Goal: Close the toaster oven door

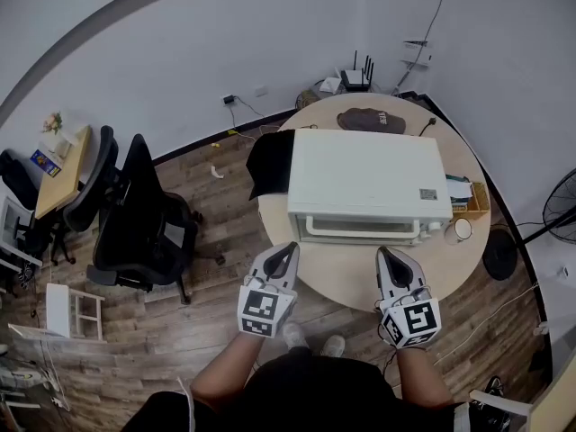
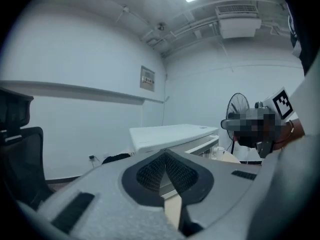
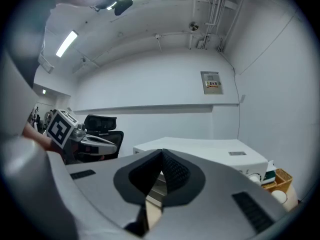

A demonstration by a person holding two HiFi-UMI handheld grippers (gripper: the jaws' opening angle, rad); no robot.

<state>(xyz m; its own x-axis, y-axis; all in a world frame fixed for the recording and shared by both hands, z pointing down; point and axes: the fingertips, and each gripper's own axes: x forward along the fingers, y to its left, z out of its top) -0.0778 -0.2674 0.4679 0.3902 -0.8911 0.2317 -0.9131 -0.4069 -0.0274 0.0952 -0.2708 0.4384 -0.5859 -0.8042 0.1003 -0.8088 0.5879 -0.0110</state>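
A white toaster oven (image 1: pixel 364 183) stands on the round wooden table (image 1: pixel 355 282). Its front door (image 1: pixel 360 226) faces me and looks flush with the body, with a pale handle bar (image 1: pixel 360 235) across it. My left gripper (image 1: pixel 290 247) hovers over the table's near edge, just short of the door's left end, jaws shut on nothing. My right gripper (image 1: pixel 384 252) hovers likewise before the door's right part, also shut and empty. In the left gripper view the oven (image 2: pixel 170 133) lies beyond the closed tips (image 2: pixel 165 153). In the right gripper view the oven (image 3: pixel 210 151) lies beyond the closed tips (image 3: pixel 161 151).
A white cup (image 1: pixel 462 229) and a basket of books (image 1: pixel 474 196) sit right of the oven. A dark cap (image 1: pixel 371 120) lies behind it, and a black cloth (image 1: pixel 268 162) hangs at its left. Black office chairs (image 1: pixel 135 214) stand left of the table, and a fan (image 1: pixel 562 210) at far right.
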